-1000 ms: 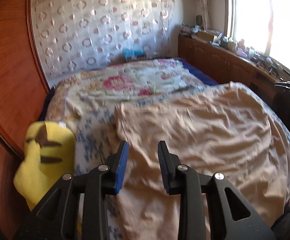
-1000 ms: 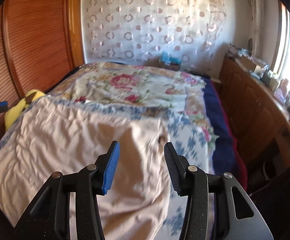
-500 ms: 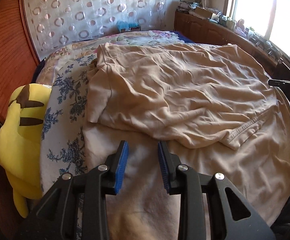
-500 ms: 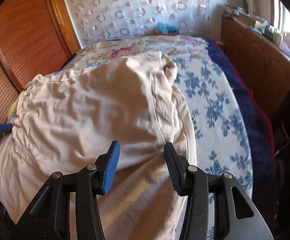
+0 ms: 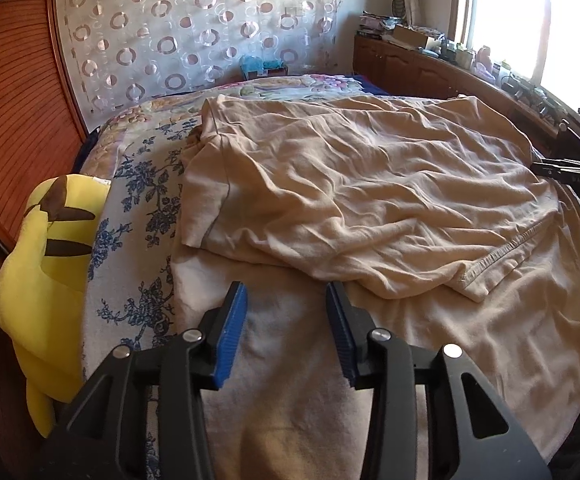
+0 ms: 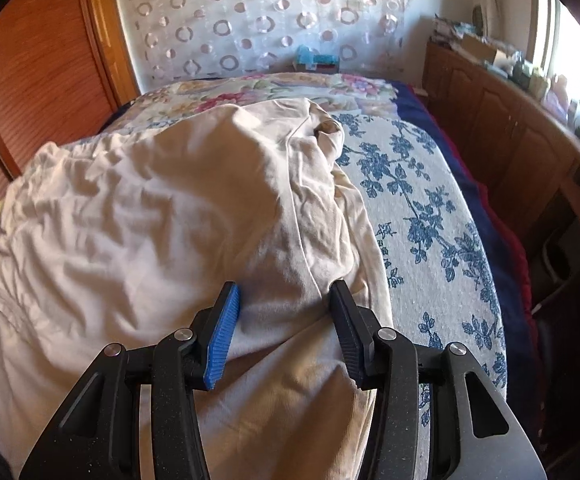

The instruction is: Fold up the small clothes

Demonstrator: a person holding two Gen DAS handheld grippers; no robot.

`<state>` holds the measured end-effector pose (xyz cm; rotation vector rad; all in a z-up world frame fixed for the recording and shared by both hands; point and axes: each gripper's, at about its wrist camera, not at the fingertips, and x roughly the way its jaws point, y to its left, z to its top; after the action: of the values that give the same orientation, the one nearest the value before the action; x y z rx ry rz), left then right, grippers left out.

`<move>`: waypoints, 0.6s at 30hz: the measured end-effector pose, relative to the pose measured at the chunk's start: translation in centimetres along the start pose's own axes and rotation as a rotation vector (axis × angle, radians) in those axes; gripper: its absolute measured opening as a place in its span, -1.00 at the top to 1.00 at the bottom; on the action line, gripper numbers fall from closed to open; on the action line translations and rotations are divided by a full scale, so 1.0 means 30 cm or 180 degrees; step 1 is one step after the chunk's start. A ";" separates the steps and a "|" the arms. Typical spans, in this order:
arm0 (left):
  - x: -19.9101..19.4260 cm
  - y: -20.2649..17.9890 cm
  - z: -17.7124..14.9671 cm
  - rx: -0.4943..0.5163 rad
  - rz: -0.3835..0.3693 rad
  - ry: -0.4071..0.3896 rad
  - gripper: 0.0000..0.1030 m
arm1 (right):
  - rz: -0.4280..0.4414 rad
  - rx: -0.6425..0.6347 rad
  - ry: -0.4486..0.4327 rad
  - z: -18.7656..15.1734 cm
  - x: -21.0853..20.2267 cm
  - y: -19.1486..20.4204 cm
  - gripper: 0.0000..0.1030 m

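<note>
Two views differ: only the left wrist shows the yellow plush toy [image 5: 45,264]. Left hand-held gripper [image 5: 285,332] and right hand-held gripper [image 6: 283,334] both gape wide, empty, over the beige shirt [image 5: 354,200] folded on the bed [image 6: 430,220].

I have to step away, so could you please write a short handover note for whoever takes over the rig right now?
Left gripper: open, holding nothing, over the near part of the shirt.
Right gripper: open, holding nothing, at the shirt's other side.
The beige shirt lies on the bed, next to a yellow plush.
Done: one fold, the upper half laid over the lower, hem on top.
Left: smooth the wrinkles and make the remaining folds into a compact bundle.
</note>
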<state>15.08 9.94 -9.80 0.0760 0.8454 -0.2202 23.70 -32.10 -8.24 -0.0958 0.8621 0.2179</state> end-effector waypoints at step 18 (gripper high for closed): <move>-0.030 0.073 0.065 -0.0562 -0.0240 -0.0034 0.15 | -0.0085 -0.0043 -0.0051 -0.010 0.003 -0.002 0.09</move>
<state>16.41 11.91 -7.88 -0.1223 0.8547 -0.2155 23.55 -32.20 -8.51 -0.1181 0.8429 0.1994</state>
